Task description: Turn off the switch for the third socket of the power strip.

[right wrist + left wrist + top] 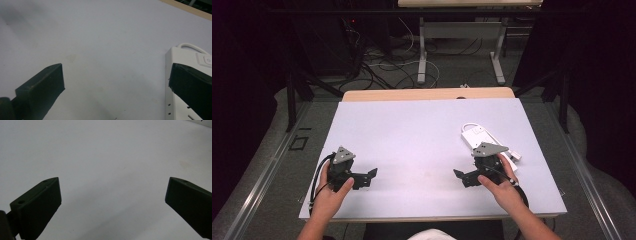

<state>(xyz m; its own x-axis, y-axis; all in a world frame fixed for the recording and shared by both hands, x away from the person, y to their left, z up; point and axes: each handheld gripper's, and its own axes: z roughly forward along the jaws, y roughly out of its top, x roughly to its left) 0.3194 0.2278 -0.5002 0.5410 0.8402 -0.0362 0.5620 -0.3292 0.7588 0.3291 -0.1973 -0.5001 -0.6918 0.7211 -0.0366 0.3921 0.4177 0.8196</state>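
Both my grippers rest low over the desk [422, 130], empty.
My left gripper [371, 176] and right gripper [458, 175] gape wide; the white power strip [479, 137] lies just beside the right.

Counted items: one white power strip [484, 140] with one white cord on one white-topped counter [412, 130]; two handheld tongs, left tongs [371, 176] and right tongs [459, 176], each bearing one grey three-cornered plate; two hands; one second table beyond.

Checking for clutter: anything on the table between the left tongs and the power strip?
Nothing but bare white table, per the high view, apart from the right tongs beside the power strip. Left tongs open.
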